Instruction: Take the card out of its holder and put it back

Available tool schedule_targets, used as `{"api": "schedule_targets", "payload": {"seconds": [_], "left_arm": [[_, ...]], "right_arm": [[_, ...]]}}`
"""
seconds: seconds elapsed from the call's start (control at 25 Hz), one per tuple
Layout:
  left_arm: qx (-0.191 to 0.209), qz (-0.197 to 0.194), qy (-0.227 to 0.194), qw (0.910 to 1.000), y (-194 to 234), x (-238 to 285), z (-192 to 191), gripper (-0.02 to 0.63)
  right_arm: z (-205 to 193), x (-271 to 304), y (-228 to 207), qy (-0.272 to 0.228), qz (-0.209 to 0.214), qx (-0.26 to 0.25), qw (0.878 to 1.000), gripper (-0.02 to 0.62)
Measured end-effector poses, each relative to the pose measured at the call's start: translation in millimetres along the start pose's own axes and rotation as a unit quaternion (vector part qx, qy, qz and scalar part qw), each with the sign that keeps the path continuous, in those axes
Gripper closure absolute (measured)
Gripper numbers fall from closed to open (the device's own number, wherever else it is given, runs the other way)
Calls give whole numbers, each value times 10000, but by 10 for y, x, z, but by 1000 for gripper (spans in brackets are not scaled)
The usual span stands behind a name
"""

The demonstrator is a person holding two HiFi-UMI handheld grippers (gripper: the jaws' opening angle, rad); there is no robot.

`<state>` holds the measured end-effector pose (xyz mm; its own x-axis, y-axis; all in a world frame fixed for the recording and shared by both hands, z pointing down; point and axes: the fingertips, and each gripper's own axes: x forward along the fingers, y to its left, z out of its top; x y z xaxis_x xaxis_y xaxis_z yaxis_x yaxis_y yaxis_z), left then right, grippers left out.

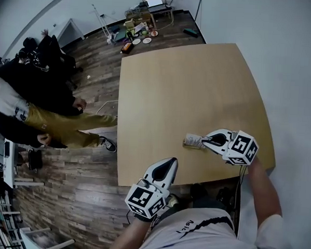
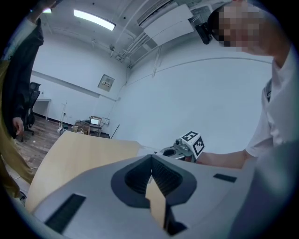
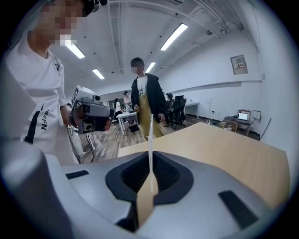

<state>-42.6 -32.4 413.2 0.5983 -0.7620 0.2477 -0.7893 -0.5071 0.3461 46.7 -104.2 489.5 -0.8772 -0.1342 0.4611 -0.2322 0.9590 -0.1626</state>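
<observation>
A flat whitish card holder lies low over the wooden table near its front right corner. My right gripper is shut on its right end. In the right gripper view the card holder shows edge-on as a thin white strip rising from between the closed jaws of my right gripper. Whether a card is inside I cannot tell. My left gripper hangs at the table's front edge, left of the holder and apart from it. Its jaws meet with nothing between them in the left gripper view.
People stand and sit on the wood floor left of the table. Clutter and a laptop desk stand beyond the far end. A white wall runs along the table's right side.
</observation>
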Motion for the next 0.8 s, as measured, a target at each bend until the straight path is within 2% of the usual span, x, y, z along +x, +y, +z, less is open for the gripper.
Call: {"api": "schedule_targets", "payload": {"seconds": [0.24,0.48,0.8], "left_arm": [[-104,373,171,9991,169,151,-112,594],[-241,686,322,9968,309,108,-220,594],[-290,840,456,9950,384,136,-311,594]], "right_arm": [[-370,393,-314,326,367,-118,9987,569],[-675,701,-351,470,546,25,9974,569],[-927,858,-373,517,551,95,9971,569]]}}
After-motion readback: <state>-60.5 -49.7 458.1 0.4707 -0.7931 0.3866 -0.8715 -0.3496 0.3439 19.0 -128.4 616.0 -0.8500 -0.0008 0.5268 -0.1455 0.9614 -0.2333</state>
